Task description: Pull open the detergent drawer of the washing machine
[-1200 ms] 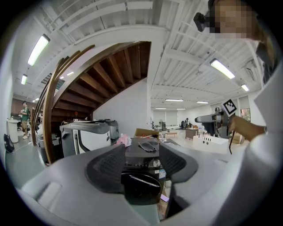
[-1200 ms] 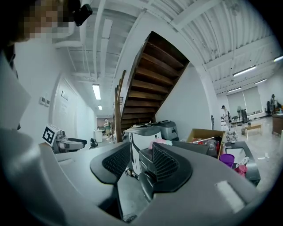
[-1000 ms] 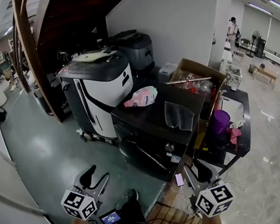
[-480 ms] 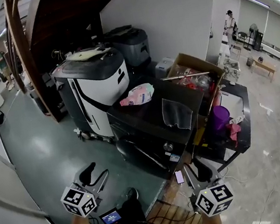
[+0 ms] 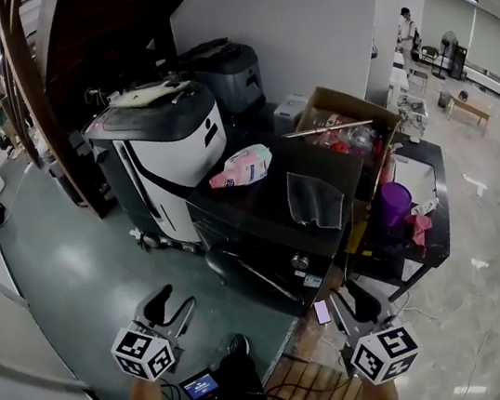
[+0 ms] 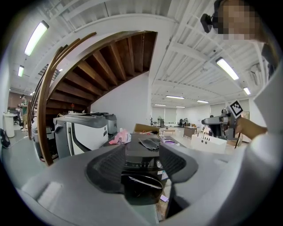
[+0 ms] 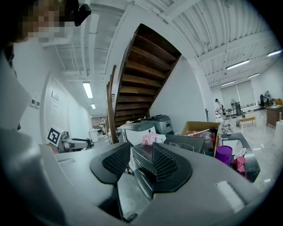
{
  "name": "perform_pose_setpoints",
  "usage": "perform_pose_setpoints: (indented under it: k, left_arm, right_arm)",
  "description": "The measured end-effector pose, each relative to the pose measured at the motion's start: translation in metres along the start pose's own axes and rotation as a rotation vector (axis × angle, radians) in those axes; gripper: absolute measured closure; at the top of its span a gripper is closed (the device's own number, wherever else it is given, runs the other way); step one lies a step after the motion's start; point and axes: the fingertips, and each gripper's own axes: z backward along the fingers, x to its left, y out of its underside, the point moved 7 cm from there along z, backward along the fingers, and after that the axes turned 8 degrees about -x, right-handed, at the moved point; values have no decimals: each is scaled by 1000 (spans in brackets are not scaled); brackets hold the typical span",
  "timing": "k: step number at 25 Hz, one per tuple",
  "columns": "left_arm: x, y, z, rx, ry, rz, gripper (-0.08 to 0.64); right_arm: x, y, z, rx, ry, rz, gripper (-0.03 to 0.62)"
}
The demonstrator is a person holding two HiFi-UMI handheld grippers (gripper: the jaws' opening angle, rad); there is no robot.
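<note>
A: The left fingers and right fingers are both hanging released in the head view, gripping nothing, well short of the washer.

B: Where's the drawer sitting?

A: Somewhere on the washer's top front strip, along from the knob. Nothing is sticking out, so I'm judging it shut, but the panel is too dark to pick it out.

B: In the left gripper view the fingers are standing apart, framing the washer from a distance.

A: The right gripper view is showing the same: spread fingers, the washer in the gap, nothing held.

B: What's worrying you?

A: That dark panel. I'm thinking a finger could be landing on the knob instead of the drawer. And a hard tug might be jolting the washer, sliding the pink bag off its top.
</note>
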Motion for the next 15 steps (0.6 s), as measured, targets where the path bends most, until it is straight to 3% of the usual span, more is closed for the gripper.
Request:
perform_pose_setpoints:
  k: [15]
  left_arm:
    - [36,16,-49,34,10,55,301]
  right_arm:
    - [-19,-1,-30,15,33,2,440]
